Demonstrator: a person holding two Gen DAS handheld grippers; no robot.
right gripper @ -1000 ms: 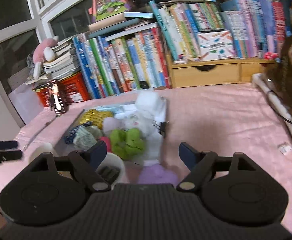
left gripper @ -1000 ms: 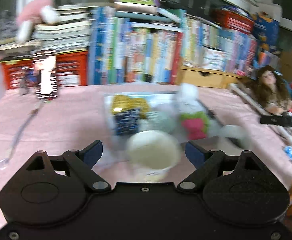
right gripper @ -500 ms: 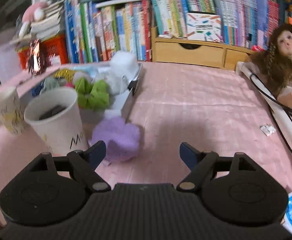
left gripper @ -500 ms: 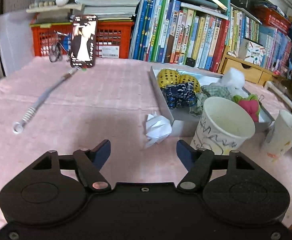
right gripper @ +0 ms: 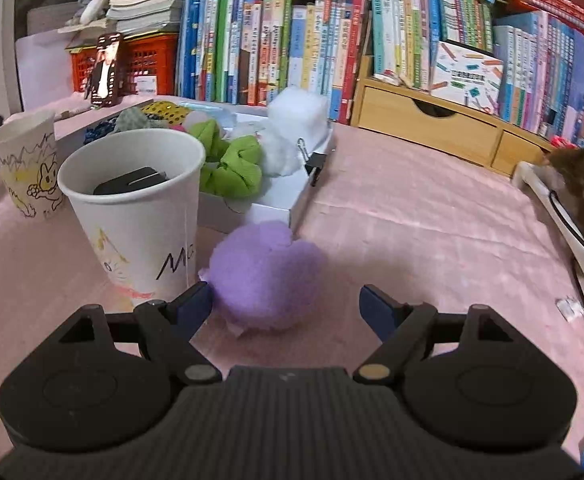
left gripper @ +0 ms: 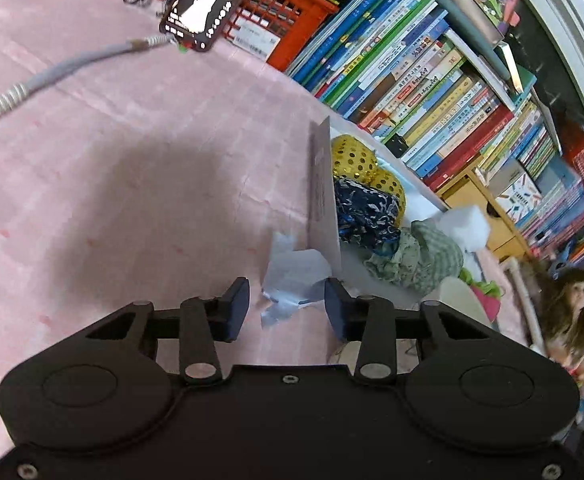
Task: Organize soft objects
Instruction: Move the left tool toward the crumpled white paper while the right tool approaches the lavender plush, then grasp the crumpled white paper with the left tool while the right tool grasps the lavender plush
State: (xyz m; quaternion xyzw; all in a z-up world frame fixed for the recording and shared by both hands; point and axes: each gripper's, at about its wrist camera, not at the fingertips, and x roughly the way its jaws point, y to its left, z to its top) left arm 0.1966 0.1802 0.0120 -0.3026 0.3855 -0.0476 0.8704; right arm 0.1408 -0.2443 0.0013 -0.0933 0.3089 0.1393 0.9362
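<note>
While both spread wide, left gripper [left gripper: 286, 309] straddles crumpled tissue [left gripper: 294, 280], right gripper [right gripper: 286, 306] purple pompom [right gripper: 266, 274].

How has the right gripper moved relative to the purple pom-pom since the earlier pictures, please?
Yes. The right gripper has closed in on the purple pom-pom, which now sits between its open fingers beside the paper cup.

Left tool [left gripper: 286, 310] has tilted and closed in on the crumpled paper [left gripper: 293, 276]; right tool [right gripper: 286, 306] has neared the purple pompom [right gripper: 266, 272].
</note>
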